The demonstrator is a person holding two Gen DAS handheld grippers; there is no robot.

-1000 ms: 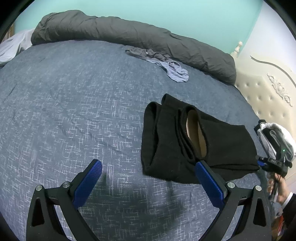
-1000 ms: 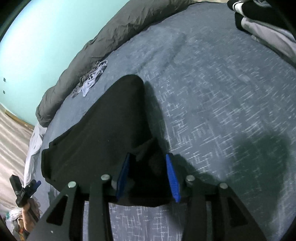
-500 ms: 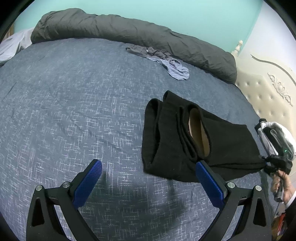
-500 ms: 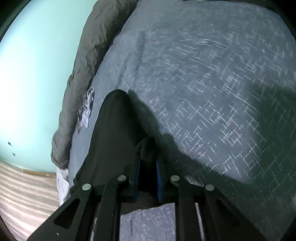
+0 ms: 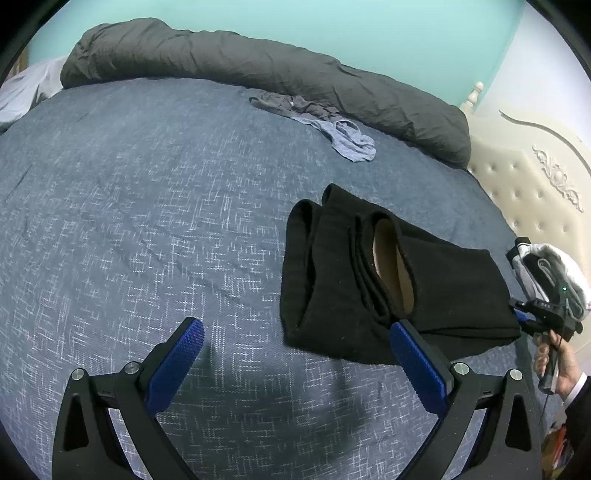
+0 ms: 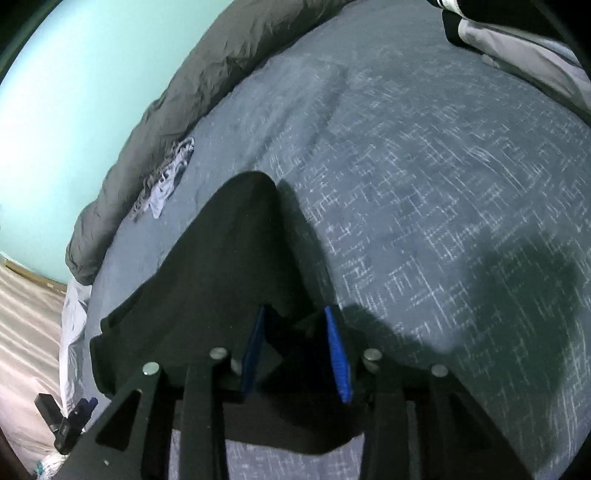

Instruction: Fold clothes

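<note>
Surface: bed with a dark blue bedspread (image 5: pixel 140 206), white crosshatch pattern, mostly flat with a few shallow creases. Rolled grey duvet (image 5: pixel 258 74) runs along the far edge against a teal wall (image 5: pixel 332 26). Crumpled grey-blue garment (image 5: pixel 332 125) lies just in front of the duvet, well apart from the work item. Cream tufted headboard (image 5: pixel 535 192) with carved trim on the right side in the left wrist view. Right wrist view shows pale floor (image 6: pixel 26 317) off the bed's edge and a stack of folded grey/black clothes (image 6: pixel 517 48) at the top right corner.

Black garment (image 5: pixel 369 280) sits folded on the bedspread, right of centre, tan lining visible in an opening.

Left gripper (image 5: pixel 295 354): fingers spread wide, empty, hovering over bare bedspread; right fingertip at the garment's near edge.

Right gripper (image 6: pixel 295 332): blue pads parted a moderate gap, black fabric bunched between them. Can't tell whether pads actually pinch it.
</note>
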